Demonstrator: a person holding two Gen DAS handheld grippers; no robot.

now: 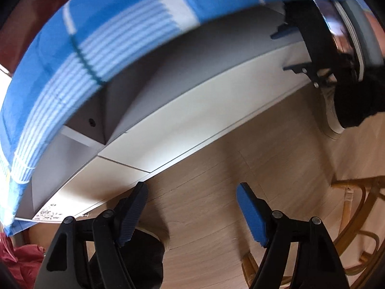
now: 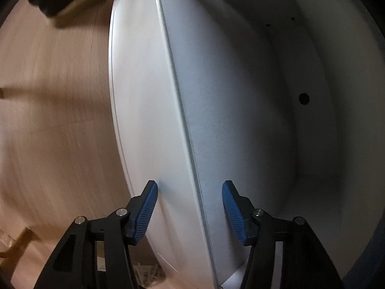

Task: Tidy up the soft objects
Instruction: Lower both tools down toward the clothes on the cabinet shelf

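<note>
Both our grippers — left (image 1: 192, 213) and right (image 2: 190, 213) — show jaws open, empty, over the white shelf (image 1: 168, 120) under a blue blanket (image 1: 115, 36).

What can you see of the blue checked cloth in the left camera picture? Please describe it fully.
The blue cloth looks like soft woven fabric, bright blue with white squares, a band of thin pale stripes and a little yellow at the top. It arches across the upper left of the view, above the open white cabinet. Its edges are blurred. What holds it cannot be seen; neither gripper grips it.
</note>
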